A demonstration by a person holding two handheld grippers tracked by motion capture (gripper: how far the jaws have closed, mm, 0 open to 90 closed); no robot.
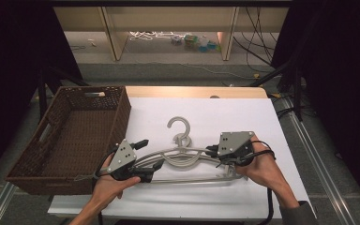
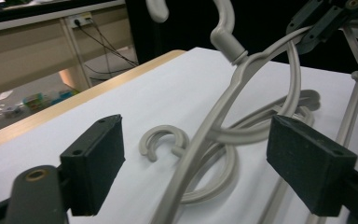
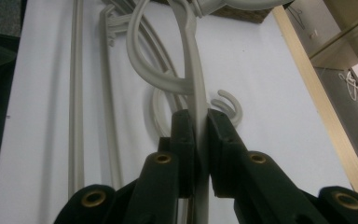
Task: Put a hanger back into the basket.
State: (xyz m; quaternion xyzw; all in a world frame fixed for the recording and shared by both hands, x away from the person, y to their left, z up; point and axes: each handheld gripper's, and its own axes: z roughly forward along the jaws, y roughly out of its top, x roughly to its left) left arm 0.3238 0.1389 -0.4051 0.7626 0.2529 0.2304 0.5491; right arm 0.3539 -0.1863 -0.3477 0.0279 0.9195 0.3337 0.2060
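Two grey plastic hangers are on the white table top. One hanger [image 1: 180,123] is tilted up off the surface, and my right gripper [image 1: 212,152] is shut on its right shoulder arm; in the right gripper view the pads [image 3: 184,135] pinch that thin arm [image 3: 195,84]. My left gripper [image 1: 149,153] is open at the hanger's left shoulder. That arm [image 2: 242,70] runs between the wide-apart jaws of the left gripper [image 2: 201,165] without touching the pads. The second hanger [image 1: 192,179] lies flat underneath, its small hook [image 2: 161,137] resting on the table.
A brown wicker basket [image 1: 122,112], with nothing inside, stands at the table's left edge, close to my left hand. The white top [image 1: 225,112] stretches behind the hangers to a wooden edge. Cables and small objects lie on the floor beyond.
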